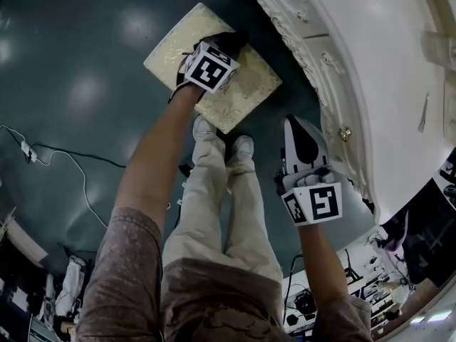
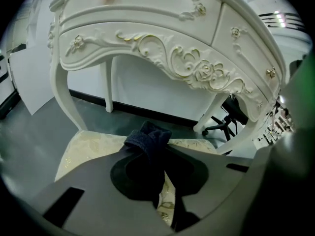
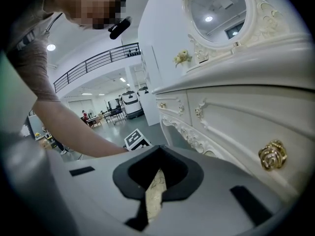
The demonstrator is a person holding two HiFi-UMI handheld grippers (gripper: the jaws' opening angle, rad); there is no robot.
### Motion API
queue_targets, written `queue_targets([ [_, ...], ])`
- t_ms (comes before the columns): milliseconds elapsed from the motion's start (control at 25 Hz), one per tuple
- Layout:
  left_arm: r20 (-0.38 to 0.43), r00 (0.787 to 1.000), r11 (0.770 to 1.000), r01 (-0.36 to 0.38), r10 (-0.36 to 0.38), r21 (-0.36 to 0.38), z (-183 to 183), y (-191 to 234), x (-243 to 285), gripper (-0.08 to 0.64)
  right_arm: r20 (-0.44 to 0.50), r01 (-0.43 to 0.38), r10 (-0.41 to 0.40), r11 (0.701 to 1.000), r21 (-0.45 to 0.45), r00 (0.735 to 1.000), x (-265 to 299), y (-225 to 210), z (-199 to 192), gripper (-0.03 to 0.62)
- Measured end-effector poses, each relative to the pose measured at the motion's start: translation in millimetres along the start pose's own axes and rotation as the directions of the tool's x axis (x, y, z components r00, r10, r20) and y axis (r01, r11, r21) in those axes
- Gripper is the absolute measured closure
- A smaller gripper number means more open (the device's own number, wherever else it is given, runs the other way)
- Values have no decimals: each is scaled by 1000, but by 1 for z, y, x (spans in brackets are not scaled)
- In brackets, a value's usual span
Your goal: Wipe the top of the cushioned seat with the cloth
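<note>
The cushioned seat (image 1: 177,47) is a cream, patterned square on the dark floor, ahead of the person's feet. A dark cloth (image 1: 229,40) lies bunched on its far right part, with my left gripper (image 1: 226,47) shut on it and down at the seat's top. In the left gripper view the cloth (image 2: 148,138) sticks out between the jaws of the left gripper (image 2: 158,157), over the seat (image 2: 86,147). My right gripper (image 1: 298,132) hangs shut beside the dresser, away from the seat. Its own view shows the right gripper (image 3: 157,175) with just a sliver of the seat (image 3: 154,194) in the slit.
An ornate white dressing table (image 1: 370,63) curves along the right, with a gold knob (image 3: 272,155) close to the right gripper. The person's legs and shoes (image 1: 222,148) stand just behind the seat. A cable (image 1: 60,155) lies on the floor at left. An office chair (image 2: 227,118) stands under the table.
</note>
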State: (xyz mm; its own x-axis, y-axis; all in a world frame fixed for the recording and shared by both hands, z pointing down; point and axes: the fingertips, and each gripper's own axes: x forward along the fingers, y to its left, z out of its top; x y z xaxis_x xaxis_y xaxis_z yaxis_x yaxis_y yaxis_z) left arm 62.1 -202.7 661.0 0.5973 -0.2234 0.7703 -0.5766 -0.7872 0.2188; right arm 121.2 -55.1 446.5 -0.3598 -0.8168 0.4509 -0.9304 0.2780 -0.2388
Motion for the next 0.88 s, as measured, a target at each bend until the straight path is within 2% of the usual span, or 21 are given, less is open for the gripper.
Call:
queue_targets([
  [360,-6,999,998,49,-49,50,-6,-51,10,499,1,33,-33,999,2,999,-26,-14,-11,594],
  [680,-18,992,990,128,-127,57,-15,-103,18,499,5,48,-48,999,1,999,-35,-23,-15,594],
  [880,-22,981,981,194,-194,29,-24,-134,23,499,8,66,-66,998,4,998,-39,-33,-19,594],
])
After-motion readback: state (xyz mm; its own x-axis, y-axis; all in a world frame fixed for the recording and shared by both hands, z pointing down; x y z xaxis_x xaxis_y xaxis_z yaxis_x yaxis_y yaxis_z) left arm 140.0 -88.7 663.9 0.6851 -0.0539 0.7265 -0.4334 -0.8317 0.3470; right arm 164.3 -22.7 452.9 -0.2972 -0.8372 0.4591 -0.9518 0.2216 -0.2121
